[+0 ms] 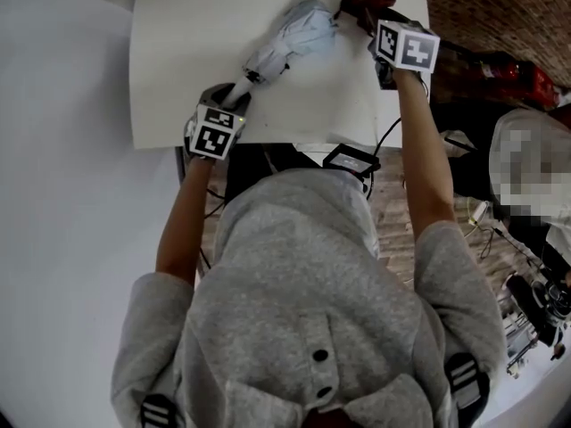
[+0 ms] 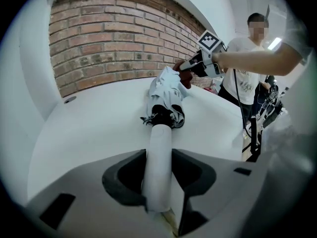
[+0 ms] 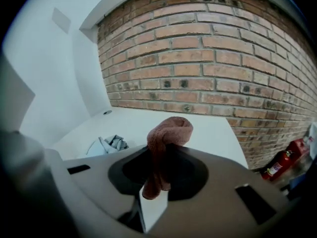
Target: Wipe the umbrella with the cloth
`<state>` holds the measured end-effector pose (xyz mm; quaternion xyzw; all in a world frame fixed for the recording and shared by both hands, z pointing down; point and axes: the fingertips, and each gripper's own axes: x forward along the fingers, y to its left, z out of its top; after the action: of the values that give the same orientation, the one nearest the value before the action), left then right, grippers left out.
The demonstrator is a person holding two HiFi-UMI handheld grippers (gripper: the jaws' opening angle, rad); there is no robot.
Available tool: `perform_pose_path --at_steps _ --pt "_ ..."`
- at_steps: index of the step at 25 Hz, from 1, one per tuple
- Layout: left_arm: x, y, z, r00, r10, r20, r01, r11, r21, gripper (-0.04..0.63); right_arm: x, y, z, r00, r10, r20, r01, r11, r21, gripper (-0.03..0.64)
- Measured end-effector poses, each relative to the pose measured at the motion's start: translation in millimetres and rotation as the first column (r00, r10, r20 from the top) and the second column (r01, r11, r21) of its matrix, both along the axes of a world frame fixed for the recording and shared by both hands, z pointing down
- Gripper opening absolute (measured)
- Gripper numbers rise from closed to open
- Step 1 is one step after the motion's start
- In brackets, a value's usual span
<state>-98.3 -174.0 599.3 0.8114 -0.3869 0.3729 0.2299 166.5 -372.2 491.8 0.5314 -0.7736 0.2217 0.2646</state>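
Observation:
A folded pale grey umbrella (image 1: 290, 38) lies slantwise on the white table (image 1: 178, 69). My left gripper (image 1: 223, 105) is shut on its white handle (image 2: 158, 157) at the near end; the canopy (image 2: 167, 90) bunches beyond. My right gripper (image 1: 379, 34) is shut on a reddish-brown cloth (image 3: 166, 143), which sticks up out of the jaws. In the head view the cloth (image 1: 366, 5) sits just right of the umbrella's far tip. From the right gripper view the umbrella (image 3: 106, 145) lies low at left, apart from the cloth.
A brick wall (image 3: 213, 63) runs behind the table. A red fire extinguisher (image 3: 278, 165) lies on the floor at the right. Another person (image 2: 247, 78) stands beyond the table's right side. Cables and gear (image 1: 526, 301) lie by the floor at right.

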Motion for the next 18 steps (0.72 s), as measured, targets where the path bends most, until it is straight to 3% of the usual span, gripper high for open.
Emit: perform_pose_path --at_steps 7,18 --pt "1 3 2 1.0 -0.011 0.005 0.011 1.0 0.002 0.166 -51 46 22 0.989 -0.123 0.088 0.124 0.992 -0.006 0.075" --pt "5 5 1 1.0 -0.023 -0.005 0.023 1.0 0.009 0.166 -93 104 37 0.967 -0.141 0.214 0.154 0.987 -0.046 0.075"
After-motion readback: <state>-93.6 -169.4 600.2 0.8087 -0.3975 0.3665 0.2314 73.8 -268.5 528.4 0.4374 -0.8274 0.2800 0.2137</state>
